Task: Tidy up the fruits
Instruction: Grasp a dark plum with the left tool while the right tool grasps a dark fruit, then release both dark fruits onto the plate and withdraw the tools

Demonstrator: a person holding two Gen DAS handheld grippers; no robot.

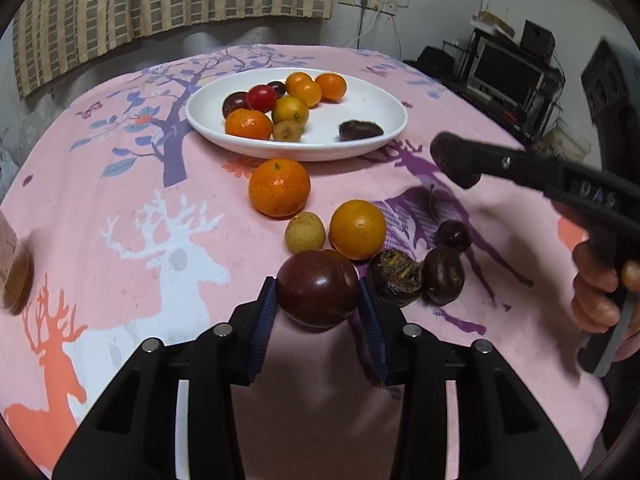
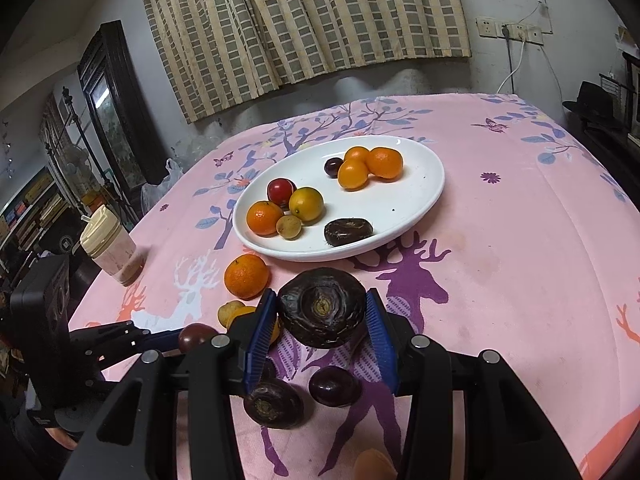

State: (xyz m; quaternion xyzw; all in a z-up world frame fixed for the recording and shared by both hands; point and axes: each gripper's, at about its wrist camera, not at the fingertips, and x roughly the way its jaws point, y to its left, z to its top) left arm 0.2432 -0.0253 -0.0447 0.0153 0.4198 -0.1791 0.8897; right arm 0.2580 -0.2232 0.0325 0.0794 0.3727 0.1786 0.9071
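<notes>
Left wrist view, left to right: a brown round object point(image 1: 16, 280) at the counter's left edge, only partly in frame; the pink cloth-covered counter point(image 1: 120, 184) printed with deer and trees; the white oval ceramic plate point(image 1: 372, 108) toward the far side, carrying small oranges, red and dark plums, a tan longan and one dark brown water chestnut point(image 1: 360, 129). Nearer, loose on the cloth, lie a large orange tangerine point(image 1: 279, 187), a tan round longan point(image 1: 305, 232) and a smooth yellow-orange citrus point(image 1: 357, 229), the last two just beyond the left gripper point(image 1: 317, 300). Its blue ridged pads press both sides of a glossy dark red plum point(image 1: 317, 287). Touching the right pad's outer side is a rough dark water chestnut with an orange core point(image 1: 395, 278), followed by a second chestnut point(image 1: 443, 276) and a small dark plum point(image 1: 453, 235). At far right a hand point(image 1: 600, 284) holds the right gripper's black handle.

Right wrist view: a cream-lidded plastic jar point(image 2: 110, 246) stands at the left edge; the right gripper point(image 2: 322, 314) is clamped on a large dark ridged water chestnut point(image 2: 322, 312), raised above the cloth before the plate's near rim, with two dark fruits lying beneath it
</notes>
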